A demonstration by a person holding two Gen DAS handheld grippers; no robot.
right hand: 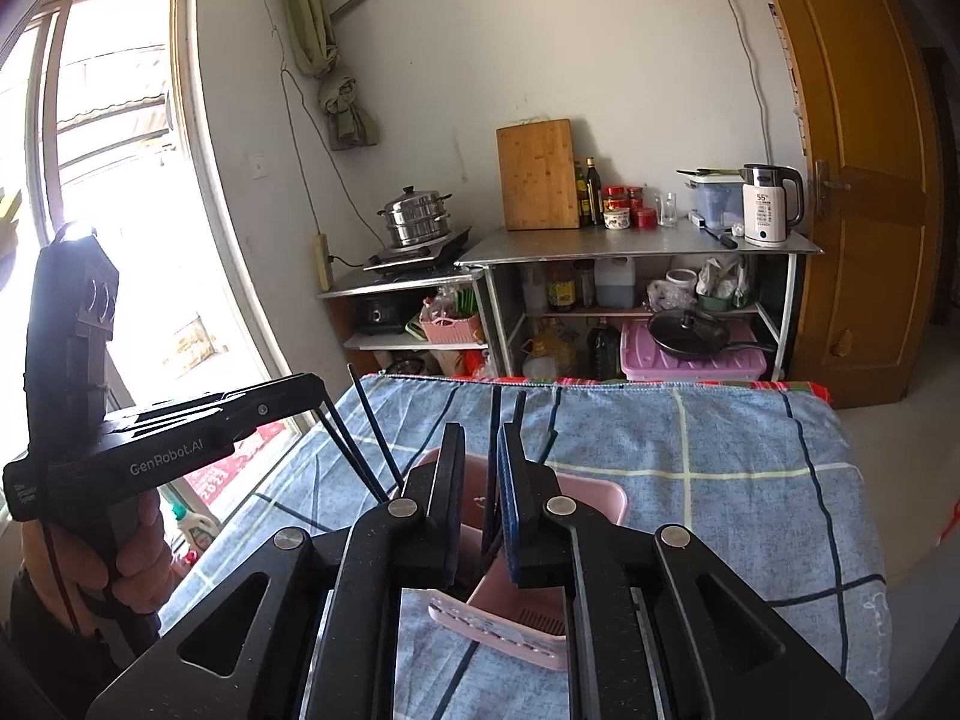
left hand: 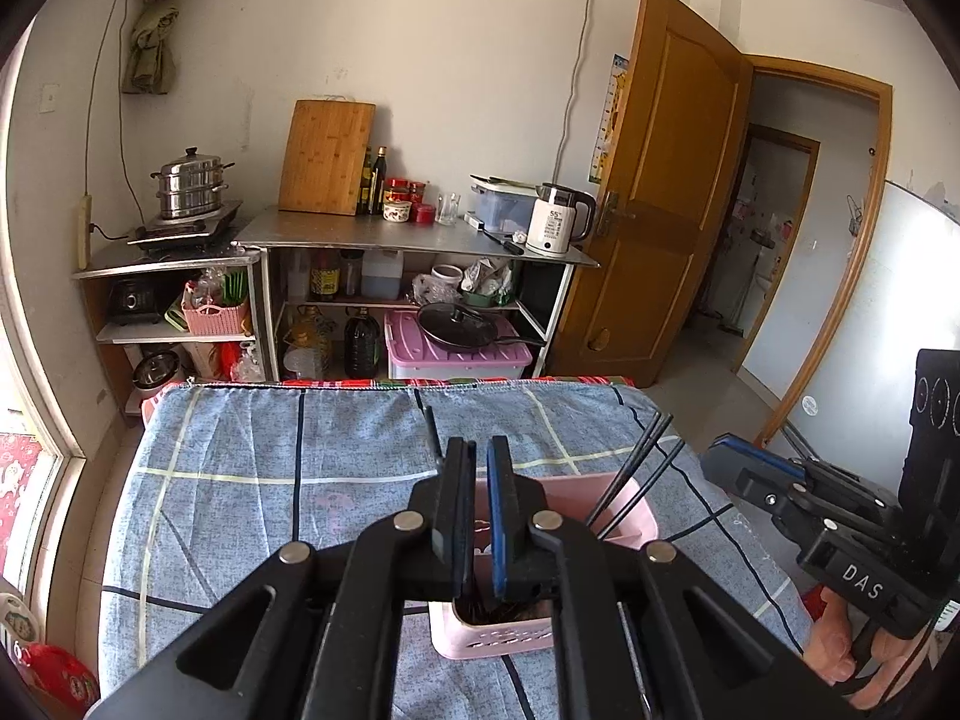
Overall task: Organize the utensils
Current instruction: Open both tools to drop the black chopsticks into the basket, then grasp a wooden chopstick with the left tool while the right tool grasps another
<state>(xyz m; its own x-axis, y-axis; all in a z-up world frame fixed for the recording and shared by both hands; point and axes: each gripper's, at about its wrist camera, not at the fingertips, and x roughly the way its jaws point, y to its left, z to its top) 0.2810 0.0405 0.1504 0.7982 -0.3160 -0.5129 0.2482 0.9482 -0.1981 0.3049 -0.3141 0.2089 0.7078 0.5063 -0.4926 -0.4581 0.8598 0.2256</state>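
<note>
On the blue checked bench (left hand: 252,480), a pink utensil holder (left hand: 627,519) stood near the front edge, black chopsticks (left hand: 636,474) leaning out of its right side. Left tool (left hand: 477,501) hovered above it, fingers almost together, nothing visibly between. Right tool (right hand: 483,498) was clenched on one dark chopstick (right hand: 495,420) over the holder.

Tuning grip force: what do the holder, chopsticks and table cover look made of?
Holder: looks like moulded plastic, matte pink, with slotted vents low on its wall.
Chopsticks: thin, uniformly black, slightly glossy; plastic, alloy or lacquered wood, can't tell.
Table cover: woven fabric, faded blue with a pale and dark check and a stitched hem at the far edge.
</note>
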